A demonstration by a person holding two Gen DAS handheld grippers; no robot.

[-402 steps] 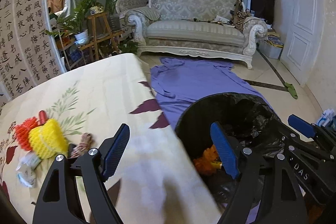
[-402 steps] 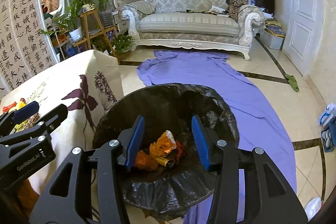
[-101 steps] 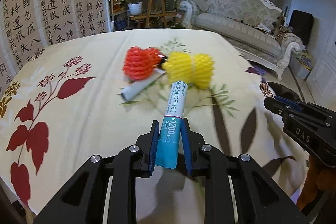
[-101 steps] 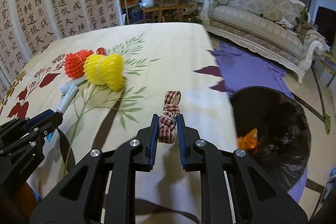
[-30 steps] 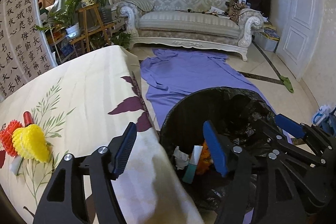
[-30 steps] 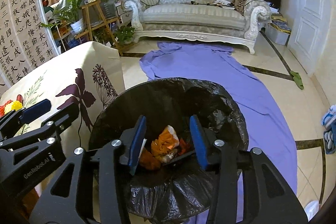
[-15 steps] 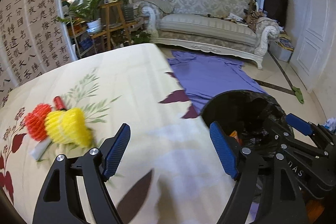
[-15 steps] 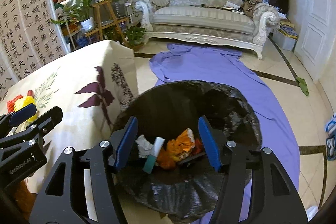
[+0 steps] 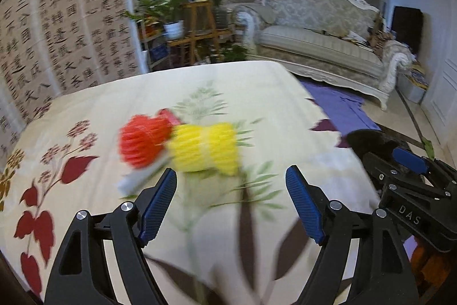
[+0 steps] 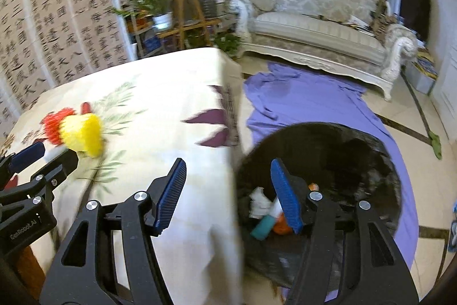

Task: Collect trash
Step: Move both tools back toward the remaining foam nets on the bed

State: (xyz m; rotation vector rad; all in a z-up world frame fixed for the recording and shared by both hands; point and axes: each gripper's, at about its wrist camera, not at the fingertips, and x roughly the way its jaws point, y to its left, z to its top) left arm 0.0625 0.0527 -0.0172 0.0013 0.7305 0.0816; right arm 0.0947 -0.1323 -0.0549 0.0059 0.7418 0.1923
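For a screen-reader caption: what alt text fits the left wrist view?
Empty open left tongs hover over a floral tablecloth, facing a yellow foam net and a red foam net lying side by side. The right tongs and a black trash bin sit at right.

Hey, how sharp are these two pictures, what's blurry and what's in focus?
Left wrist view: the red foam net and yellow foam net smear with motion blur, while the left gripper stays crisp. Right wrist view: the tablecloth and trash bin are streaked, the right gripper sharp. Both views bow toward dark fisheye corners.
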